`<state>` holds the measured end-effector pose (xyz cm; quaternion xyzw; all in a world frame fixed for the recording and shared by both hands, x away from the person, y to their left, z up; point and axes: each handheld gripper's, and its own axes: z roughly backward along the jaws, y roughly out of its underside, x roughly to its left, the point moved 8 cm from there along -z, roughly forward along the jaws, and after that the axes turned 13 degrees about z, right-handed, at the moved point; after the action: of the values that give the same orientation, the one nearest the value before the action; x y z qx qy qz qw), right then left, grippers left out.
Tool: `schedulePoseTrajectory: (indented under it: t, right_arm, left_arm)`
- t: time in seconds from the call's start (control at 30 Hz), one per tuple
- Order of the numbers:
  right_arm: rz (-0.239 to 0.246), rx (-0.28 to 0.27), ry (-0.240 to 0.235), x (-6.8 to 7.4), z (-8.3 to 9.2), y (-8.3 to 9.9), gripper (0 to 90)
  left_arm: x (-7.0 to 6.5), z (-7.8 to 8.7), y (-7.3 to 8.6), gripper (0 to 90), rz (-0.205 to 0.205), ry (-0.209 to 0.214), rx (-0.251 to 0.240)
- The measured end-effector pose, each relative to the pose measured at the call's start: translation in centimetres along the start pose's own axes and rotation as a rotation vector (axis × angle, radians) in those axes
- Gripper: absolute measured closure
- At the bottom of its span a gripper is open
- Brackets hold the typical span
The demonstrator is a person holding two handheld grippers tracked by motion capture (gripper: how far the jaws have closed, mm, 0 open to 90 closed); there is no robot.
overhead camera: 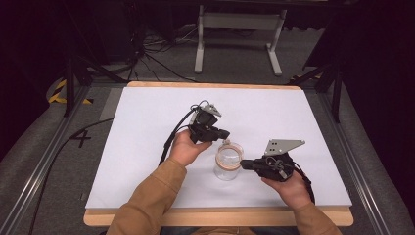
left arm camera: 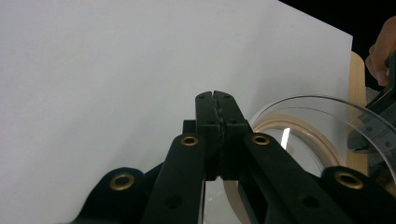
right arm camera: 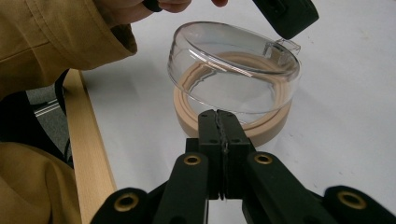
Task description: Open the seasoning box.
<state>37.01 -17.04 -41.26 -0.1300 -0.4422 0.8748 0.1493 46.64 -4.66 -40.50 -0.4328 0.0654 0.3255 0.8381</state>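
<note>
1. Clear plastic makes the container [overhead camera: 228, 162], which stands on the white table [overhead camera: 147, 147] in the high view, near the front edge and a little right of the middle. A beige ring [overhead camera: 230, 148] sits at its top. The left hand-held gripper [overhead camera: 224, 133] is just beside the far left of the rim, and its jaws are closed on nothing. The right hand-held gripper [overhead camera: 243, 164] points at the right side of the container, also closed and empty. Tan sleeves [overhead camera: 151, 196] come in from the near edge.

2. In the left gripper view, the two black jaws are pressed together with nothing between them. The clear container [left arm camera: 327, 121] with the beige ring [left arm camera: 299, 128] is to the right of them, very near.

3. In the right gripper view, the jaws meet tightly, just in front of the beige ring [right arm camera: 261, 130]. The clear container [right arm camera: 233, 70] is tilted above this ring. The left hand-held gripper [right arm camera: 287, 18] is at its far rim, beside a small tab [right arm camera: 285, 45].
</note>
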Motion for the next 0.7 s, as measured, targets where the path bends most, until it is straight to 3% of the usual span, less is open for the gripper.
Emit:
schedulePoseTrajectory:
  t: [0.27,0.7]
  right_arm:
    - [0.006,-0.015,0.008,0.0,0.0,-0.4,89.5]
    - [0.031,-0.078,0.017,-1.0,0.1,-2.6,89.5]
  left_arm:
    - [0.1,0.4,-0.1,85.7,-0.001,-0.023,-0.012]
    - [-0.2,6.4,1.5,85.9,0.031,-0.073,-0.106]
